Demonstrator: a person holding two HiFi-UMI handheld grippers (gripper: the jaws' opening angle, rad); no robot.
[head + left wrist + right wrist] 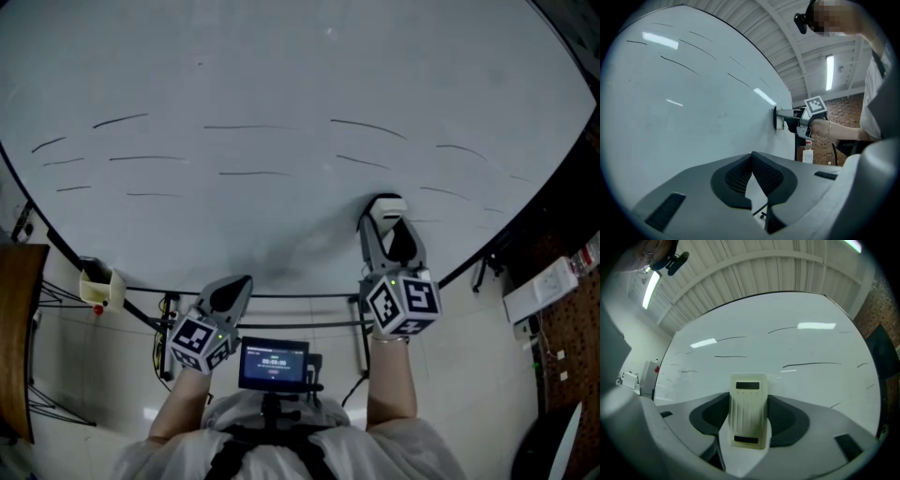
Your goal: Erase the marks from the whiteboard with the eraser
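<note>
The whiteboard (281,84) fills the head view, crossed by several short black marker lines (239,127). My right gripper (386,220) is shut on the cream eraser (388,206), which presses against the board's lower right part. In the right gripper view the eraser (748,409) stands upright between the jaws with the board (787,343) behind. My left gripper (232,291) hangs below the board's bottom edge, shut and empty. In the left gripper view the jaws (752,180) meet, and the right gripper (787,119) with the eraser (778,118) touches the board (684,103).
A small yellow tray (97,284) hangs at the board's lower left edge. A wooden panel (19,328) stands at far left. A small screen (273,364) sits on my chest mount. Board stand legs (164,328) and a tiled floor (469,375) lie below.
</note>
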